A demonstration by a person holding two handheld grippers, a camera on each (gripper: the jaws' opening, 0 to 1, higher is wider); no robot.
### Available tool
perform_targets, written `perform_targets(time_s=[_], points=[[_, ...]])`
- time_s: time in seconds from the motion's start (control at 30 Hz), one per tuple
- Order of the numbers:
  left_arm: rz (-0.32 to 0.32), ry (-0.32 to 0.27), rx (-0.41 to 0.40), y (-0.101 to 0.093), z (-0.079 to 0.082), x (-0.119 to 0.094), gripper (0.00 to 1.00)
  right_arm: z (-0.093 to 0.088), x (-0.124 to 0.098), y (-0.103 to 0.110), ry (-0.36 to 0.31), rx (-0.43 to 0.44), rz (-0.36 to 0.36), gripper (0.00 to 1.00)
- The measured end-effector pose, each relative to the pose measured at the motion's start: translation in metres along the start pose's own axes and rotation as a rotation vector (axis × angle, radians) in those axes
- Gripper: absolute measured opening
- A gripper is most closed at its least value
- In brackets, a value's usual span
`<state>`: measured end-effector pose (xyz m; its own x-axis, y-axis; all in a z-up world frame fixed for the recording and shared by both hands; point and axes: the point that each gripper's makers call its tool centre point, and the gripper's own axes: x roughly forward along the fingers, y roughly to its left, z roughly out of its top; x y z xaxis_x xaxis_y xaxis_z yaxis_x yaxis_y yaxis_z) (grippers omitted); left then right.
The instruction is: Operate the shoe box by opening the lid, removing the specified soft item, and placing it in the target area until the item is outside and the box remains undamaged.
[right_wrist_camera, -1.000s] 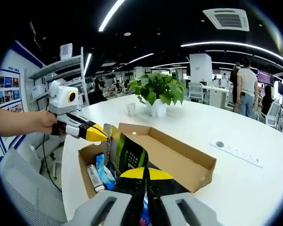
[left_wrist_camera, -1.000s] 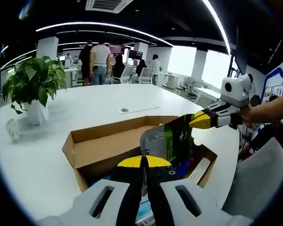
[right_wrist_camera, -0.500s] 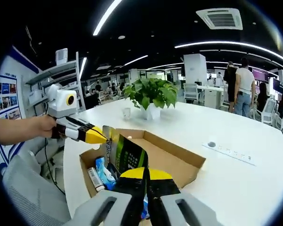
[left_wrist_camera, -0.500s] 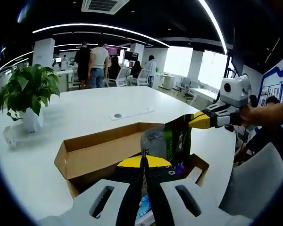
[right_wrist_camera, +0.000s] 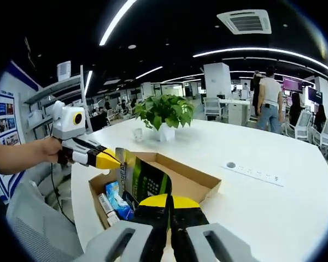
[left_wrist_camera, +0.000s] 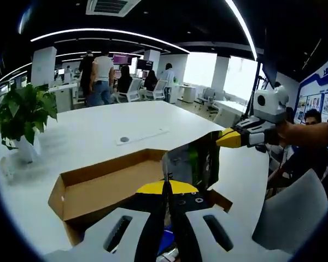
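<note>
Both tongs, left (left_wrist_camera: 167, 188) and right (right_wrist_camera: 169, 201), pinch the soft pouch (right_wrist_camera: 142, 180) above the open shoe box (right_wrist_camera: 194, 183), so you can carry it clear without snagging the walls.

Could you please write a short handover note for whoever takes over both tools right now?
Left tool: shut on the pouch's lower edge.
Right tool: shut on the same pouch, at the opposite corner.
The soft green and black pouch is held upright between both tools, above the open shoe box on the white table.
Done: box is open, pouch lifted up out of it.
Left: carry the pouch clear and set it on the table; other items remain in the box.
</note>
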<state>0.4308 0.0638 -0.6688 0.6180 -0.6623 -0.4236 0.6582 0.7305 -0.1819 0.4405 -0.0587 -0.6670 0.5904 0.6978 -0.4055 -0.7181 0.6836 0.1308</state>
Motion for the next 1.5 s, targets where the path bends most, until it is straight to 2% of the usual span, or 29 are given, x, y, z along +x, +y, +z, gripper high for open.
perform_targets(time_s=[0.57,0.9,1.5], points=[[-0.078,0.016,-0.002,-0.040,0.006,0.040,0.00,-0.018,-0.039,-0.040,0.015,0.031,-0.090,0.00],[-0.117,0.028,-0.005,-0.061,0.006,0.062,0.00,-0.027,-0.057,-0.058,0.028,0.041,-0.138,0.00],[-0.189,0.062,-0.001,-0.097,0.004,0.099,0.00,-0.048,-0.084,-0.101,0.055,0.060,-0.223,0.00]])
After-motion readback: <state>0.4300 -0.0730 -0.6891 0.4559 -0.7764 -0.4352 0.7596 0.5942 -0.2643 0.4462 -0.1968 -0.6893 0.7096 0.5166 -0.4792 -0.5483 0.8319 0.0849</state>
